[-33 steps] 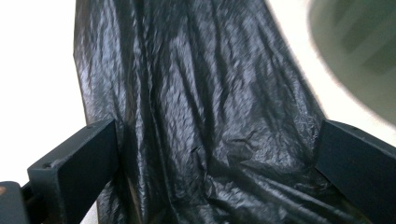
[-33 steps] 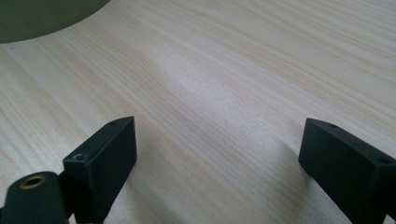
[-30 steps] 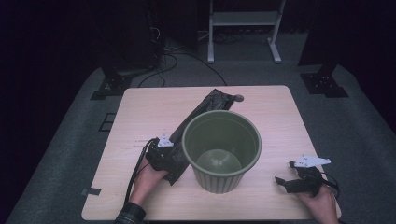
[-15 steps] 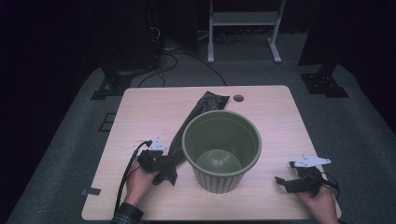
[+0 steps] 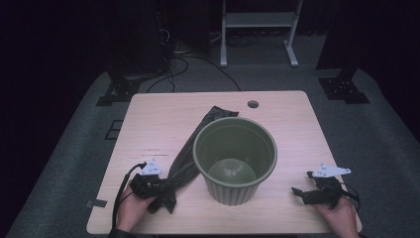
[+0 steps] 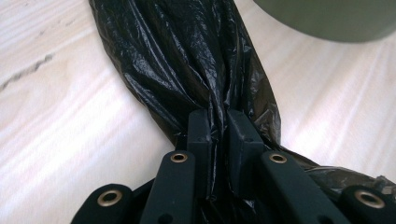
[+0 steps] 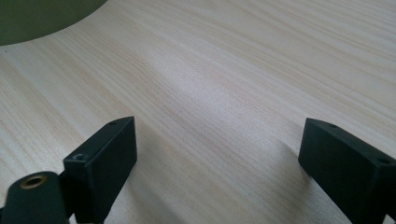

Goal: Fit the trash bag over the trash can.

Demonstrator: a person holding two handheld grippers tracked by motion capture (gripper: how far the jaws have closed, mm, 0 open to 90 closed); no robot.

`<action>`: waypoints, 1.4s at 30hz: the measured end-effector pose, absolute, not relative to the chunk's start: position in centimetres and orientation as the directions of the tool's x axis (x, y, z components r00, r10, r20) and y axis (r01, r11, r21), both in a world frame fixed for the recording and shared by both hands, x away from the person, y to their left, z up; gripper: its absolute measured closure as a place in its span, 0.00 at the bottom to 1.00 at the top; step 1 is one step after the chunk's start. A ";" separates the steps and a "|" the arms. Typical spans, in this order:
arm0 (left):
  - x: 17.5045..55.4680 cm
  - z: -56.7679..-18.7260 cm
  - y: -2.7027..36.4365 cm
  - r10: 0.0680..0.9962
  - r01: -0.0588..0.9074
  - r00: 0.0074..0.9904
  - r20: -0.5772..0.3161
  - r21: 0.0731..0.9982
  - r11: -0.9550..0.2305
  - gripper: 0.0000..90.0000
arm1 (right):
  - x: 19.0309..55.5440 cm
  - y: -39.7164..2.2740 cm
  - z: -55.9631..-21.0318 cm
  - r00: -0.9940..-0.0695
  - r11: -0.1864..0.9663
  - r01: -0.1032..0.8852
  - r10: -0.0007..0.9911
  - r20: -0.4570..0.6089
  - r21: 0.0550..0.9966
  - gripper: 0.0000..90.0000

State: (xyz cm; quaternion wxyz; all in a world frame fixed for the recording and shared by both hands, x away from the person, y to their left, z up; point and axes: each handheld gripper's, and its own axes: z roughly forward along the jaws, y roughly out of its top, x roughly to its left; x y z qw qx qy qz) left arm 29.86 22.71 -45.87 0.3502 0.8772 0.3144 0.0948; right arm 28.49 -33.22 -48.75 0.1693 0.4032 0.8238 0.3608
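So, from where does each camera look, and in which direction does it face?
High view: above the person's side, facing forward and down on the table; both hands, left gripper, right gripper.
Left gripper view: on the left gripper, along its jaws shut on the black bag.
Right gripper view: on the right gripper, along open jaws over bare wood.
All three share the green bin.

High view overhead, far; gripper views close, low along table [image 5: 297, 129]; share green bin [image 5: 235, 157].
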 end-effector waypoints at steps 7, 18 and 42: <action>27.7 -46.0 24.4 0.635 0.495 0.771 -0.047 0.671 -0.552 0.71 | 28.5 -33.2 -48.7 -0.614 0.413 0.545 0.789 0.012 0.730 0.11; 27.6 -42.8 23.6 0.683 0.482 0.731 -0.016 0.720 -0.499 0.13 | 28.6 -33.2 -48.8 -0.609 0.409 0.546 0.793 0.010 0.731 0.11; 36.1 -45.5 16.7 0.692 0.493 0.721 0.014 0.691 -0.528 0.00 | 28.6 -33.2 -48.8 -0.608 0.409 0.546 0.794 0.010 0.731 0.11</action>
